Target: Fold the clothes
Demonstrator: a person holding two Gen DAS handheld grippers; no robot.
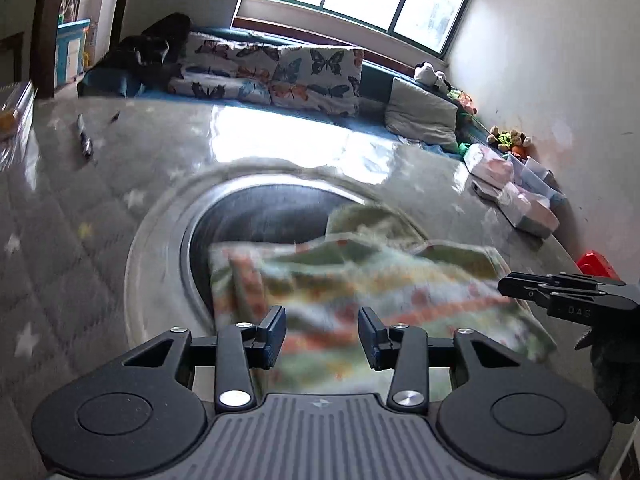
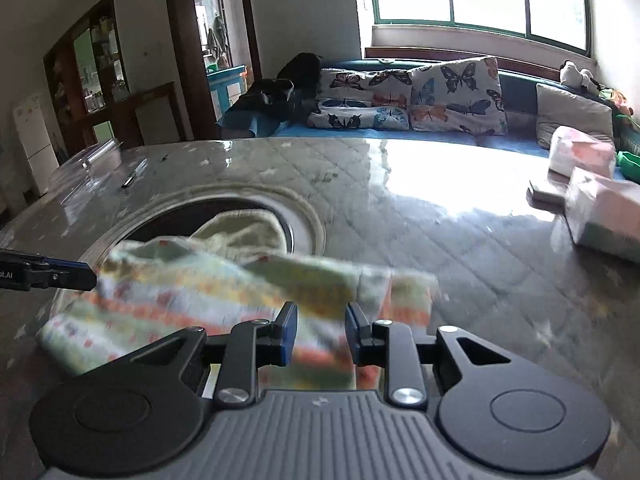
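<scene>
A small striped garment in pale green, orange and white lies crumpled on the table, partly over a round dark inset. It is blurred. My left gripper is open just above its near edge, holding nothing. My right gripper is open over the garment at its right part, also empty. The right gripper shows at the right edge of the left wrist view. The left gripper shows at the left edge of the right wrist view.
The table has a glossy quilted grey cover with stars. Tissue packs and boxes sit at its right side, a small dark object at its far left. A sofa with butterfly cushions stands behind.
</scene>
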